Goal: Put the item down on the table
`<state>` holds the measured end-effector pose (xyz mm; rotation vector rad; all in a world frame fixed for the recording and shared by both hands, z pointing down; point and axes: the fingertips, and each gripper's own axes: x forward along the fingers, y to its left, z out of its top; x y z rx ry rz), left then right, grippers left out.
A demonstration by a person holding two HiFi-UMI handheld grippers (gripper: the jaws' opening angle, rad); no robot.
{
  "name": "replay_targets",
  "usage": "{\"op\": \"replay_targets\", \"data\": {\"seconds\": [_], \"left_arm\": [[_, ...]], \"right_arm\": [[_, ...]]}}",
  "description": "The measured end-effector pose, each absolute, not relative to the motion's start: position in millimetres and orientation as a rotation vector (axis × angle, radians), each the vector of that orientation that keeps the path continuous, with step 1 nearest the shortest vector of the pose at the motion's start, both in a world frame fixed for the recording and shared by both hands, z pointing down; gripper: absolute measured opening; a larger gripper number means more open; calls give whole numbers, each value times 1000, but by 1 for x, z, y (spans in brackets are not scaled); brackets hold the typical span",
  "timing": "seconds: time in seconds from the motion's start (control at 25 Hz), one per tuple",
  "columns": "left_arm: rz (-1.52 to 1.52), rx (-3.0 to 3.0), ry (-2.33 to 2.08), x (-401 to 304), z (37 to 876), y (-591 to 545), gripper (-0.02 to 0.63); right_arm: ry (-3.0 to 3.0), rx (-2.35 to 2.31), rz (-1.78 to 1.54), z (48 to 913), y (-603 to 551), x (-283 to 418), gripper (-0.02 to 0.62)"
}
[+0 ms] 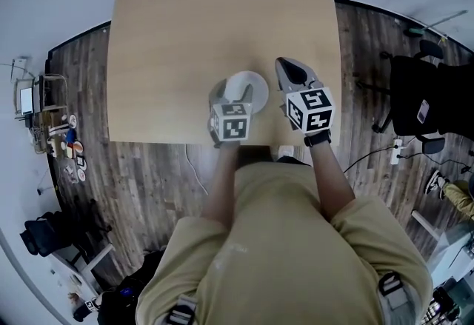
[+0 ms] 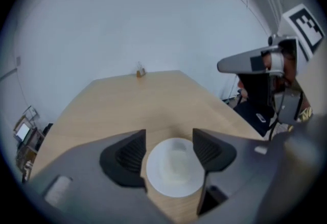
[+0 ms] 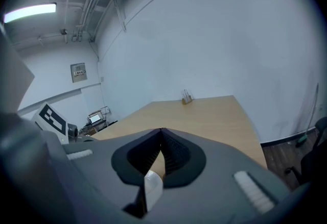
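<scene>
While the left gripper [image 2: 169, 147] hangs low over the counter [image 2: 143, 100] with its jaws well apart, the white dish [image 2: 173, 174] lies just beneath and between them, touched by neither as far as the view shows. That suggests it already rests on the wood and the jaws have been spread to let it go cleanly. The right gripper [image 3: 161, 135], just beside the left one and clear of the dish, has its tips pressed together; only a white sliver [image 3: 153, 188] shows in the gap behind them, too small to identify.
</scene>
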<state>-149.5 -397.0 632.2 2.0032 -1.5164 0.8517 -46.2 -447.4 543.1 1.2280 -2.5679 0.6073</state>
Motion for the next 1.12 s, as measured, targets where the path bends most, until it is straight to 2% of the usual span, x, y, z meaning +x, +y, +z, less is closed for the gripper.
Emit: {"op": "replay_targets", "data": {"seconds": [0.28, 0.52, 0.64, 1.12], "left_arm": [[614, 2192, -1708, -138, 525, -397, 245], [368, 2326, -1852, -124, 453, -381, 156], [337, 2384, -1910, -116, 426, -367, 100], [164, 2401, -1994, -100, 369, -321, 3]], "right_arm": [[-2671, 1233, 498, 491, -427, -36, 6], [-2762, 1254, 356, 435, -399, -25, 6], [-2799, 1268, 296, 411, -383, -18, 6], [-2846, 1345, 141, 369, -337, 20, 6]]}}
